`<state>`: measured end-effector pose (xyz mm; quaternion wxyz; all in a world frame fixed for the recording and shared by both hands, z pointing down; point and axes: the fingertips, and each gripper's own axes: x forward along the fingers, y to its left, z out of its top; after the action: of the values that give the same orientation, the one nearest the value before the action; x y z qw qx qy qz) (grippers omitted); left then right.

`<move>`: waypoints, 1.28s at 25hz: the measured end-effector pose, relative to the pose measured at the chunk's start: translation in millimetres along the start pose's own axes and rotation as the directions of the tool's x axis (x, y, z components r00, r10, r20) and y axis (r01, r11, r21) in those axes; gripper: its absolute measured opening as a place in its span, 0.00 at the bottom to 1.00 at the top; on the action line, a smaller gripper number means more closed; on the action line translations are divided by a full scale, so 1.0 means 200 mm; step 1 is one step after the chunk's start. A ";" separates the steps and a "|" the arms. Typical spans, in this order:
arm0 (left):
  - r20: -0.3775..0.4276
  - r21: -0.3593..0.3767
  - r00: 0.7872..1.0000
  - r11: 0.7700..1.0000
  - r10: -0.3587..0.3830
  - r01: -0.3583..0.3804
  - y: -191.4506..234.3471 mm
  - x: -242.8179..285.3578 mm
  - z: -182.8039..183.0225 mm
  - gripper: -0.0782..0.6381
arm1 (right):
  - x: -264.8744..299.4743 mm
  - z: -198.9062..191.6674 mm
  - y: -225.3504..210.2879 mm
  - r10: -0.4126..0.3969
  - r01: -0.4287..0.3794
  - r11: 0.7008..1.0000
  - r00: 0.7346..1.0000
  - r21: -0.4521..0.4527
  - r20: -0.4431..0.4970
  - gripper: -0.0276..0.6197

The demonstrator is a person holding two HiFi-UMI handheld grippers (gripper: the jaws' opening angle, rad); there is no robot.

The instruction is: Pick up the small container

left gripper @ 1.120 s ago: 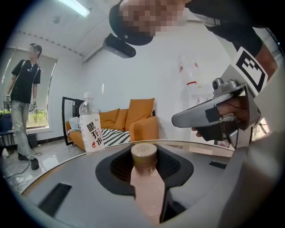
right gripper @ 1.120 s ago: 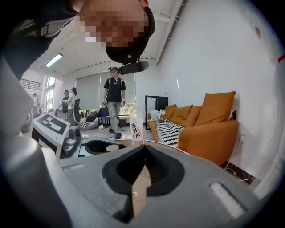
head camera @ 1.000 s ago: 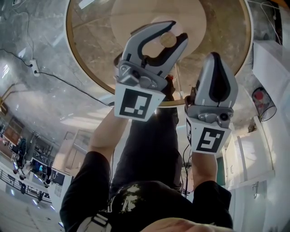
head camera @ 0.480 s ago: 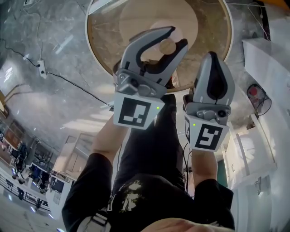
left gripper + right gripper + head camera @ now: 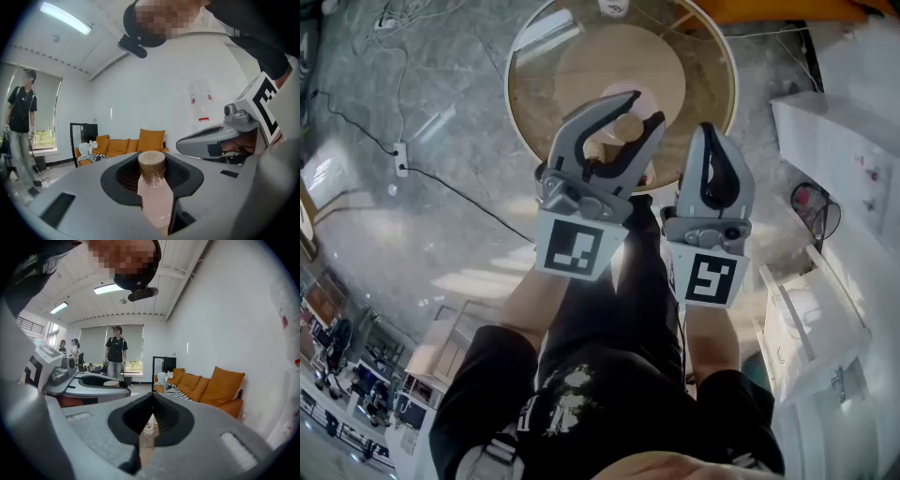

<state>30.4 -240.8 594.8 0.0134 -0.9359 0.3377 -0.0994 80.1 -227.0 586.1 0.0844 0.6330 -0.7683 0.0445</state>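
The small container (image 5: 627, 127) is a little bottle with a tan cap and a pale pink body (image 5: 154, 199). My left gripper (image 5: 630, 114) is shut on it and holds it high above the floor. In the left gripper view the bottle lies along the jaws with its cap (image 5: 151, 164) pointing outward. My right gripper (image 5: 711, 133) is raised beside the left one, jaws together and holding nothing. In the right gripper view its jaw tips (image 5: 151, 395) meet.
Far below stands a round glass table with a wooden rim (image 5: 512, 89). A power strip (image 5: 400, 159) and cable lie on the marble floor. White cabinets (image 5: 825, 141) stand at the right. An orange sofa (image 5: 126, 145) and standing people (image 5: 116, 357) are across the room.
Both grippers have risen together, so the table and floor look smaller and farther away. The left gripper still grips the bottle, and the right stays shut.
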 end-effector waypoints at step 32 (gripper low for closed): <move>0.142 0.003 0.990 1.000 -0.003 0.002 -0.44 -0.56 1.58 0.30 | -0.85 1.34 -0.12 0.172 -0.154 0.982 0.971 -0.113 0.168 0.03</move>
<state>63.4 -114.3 273.3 0.0387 -0.9410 0.3345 -0.0330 115.5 -114.3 290.8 0.0431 0.5641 -0.8235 -0.0435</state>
